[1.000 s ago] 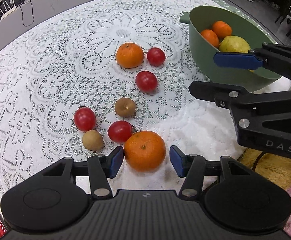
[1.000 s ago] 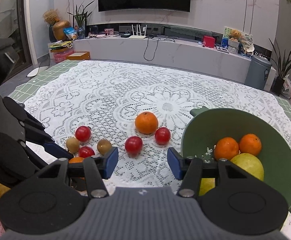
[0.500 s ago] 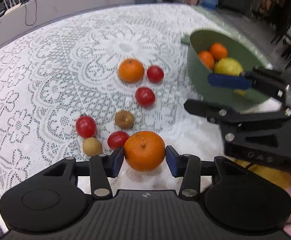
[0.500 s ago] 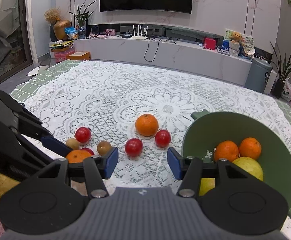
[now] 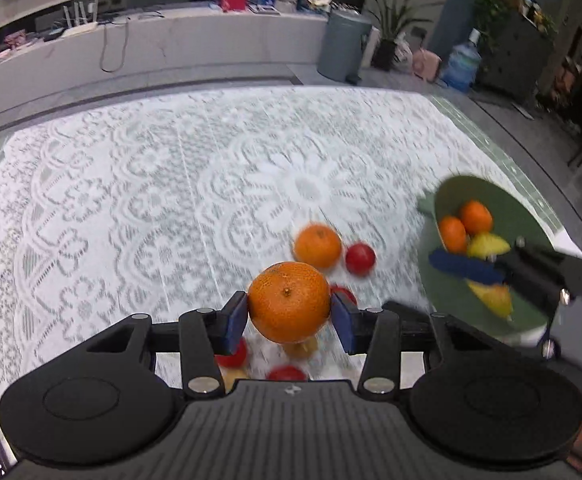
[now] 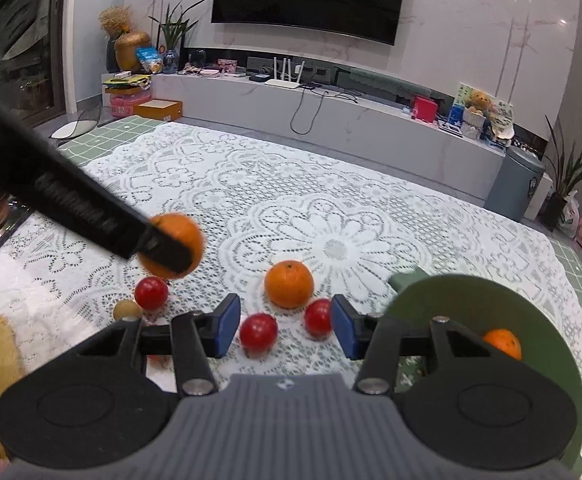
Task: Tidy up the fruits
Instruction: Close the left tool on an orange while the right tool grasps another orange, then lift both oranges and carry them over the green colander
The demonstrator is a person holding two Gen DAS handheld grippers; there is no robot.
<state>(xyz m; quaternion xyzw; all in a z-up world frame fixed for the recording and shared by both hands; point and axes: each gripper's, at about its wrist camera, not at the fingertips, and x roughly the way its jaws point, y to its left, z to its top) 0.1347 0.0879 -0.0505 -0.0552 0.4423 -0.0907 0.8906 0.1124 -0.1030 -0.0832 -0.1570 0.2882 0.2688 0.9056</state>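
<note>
Round orange [image 5: 289, 300], stem scar up, pinched aloft between left tongs [image 5: 289, 316].

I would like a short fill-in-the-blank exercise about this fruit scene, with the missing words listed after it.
1. The left claw is shut on an ____ fruit, the orange.
2. The right claw holds ____ between its pads.
3. The bowl that holds fruit is ____ in colour.
4. The table is covered by a white ____ cloth.

Missing words: orange; nothing; green; lace
</note>
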